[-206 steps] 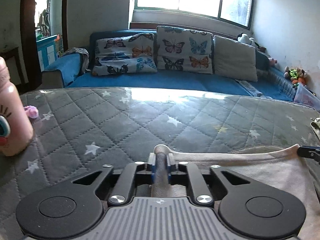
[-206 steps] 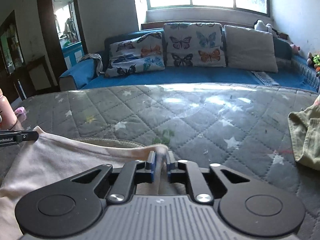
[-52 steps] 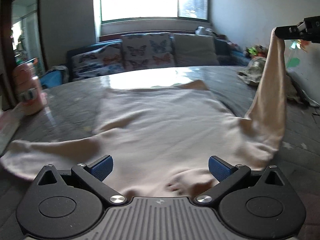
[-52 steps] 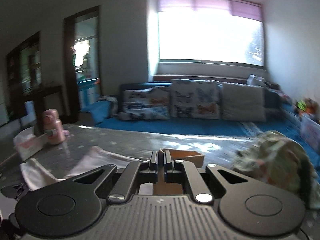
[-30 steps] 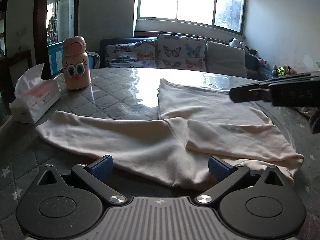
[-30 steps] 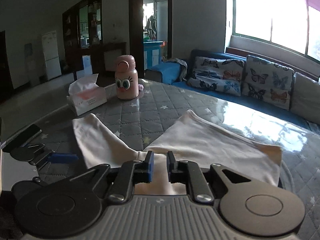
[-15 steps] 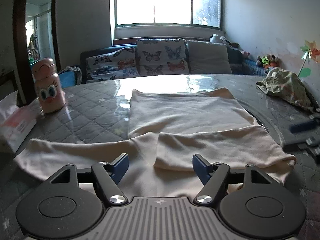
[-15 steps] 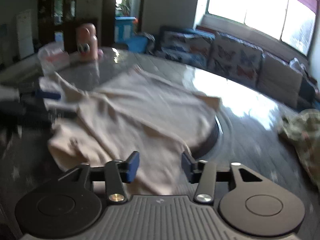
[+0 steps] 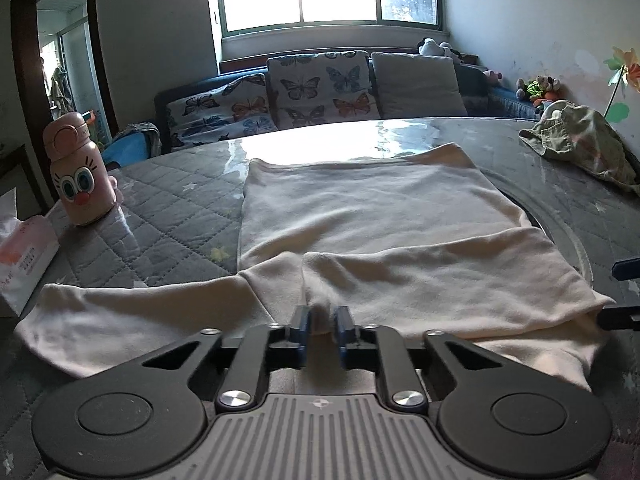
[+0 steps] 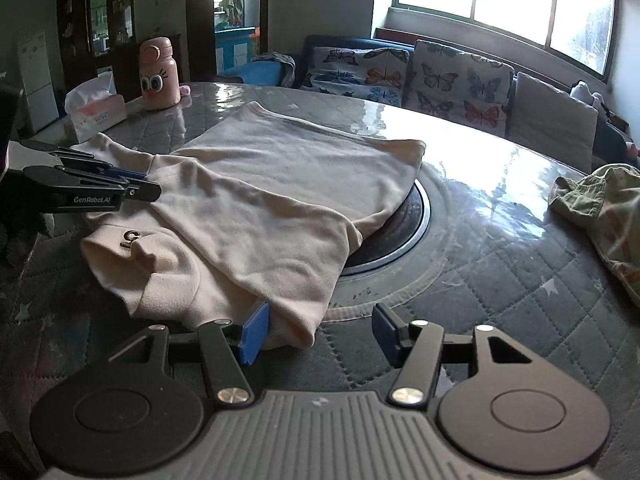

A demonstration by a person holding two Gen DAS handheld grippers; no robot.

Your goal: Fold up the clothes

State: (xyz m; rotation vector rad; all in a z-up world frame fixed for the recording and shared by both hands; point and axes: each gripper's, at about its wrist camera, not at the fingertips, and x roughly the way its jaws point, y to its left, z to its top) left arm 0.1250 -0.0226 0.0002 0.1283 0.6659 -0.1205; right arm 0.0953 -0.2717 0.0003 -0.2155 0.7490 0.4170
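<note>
Pinching cream sweater [image 9: 360, 208] cuff, seemingly, in low left gripper [image 9: 322, 330]; right gripper [image 10: 320, 334] splayed wide beside its fold

Cream sweatshirt [image 9: 372, 208], sleeve folded across

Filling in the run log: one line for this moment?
left claw: shut on cream long-sleeved top | right claw: open at its folded edge | one sleeve folded
</note>
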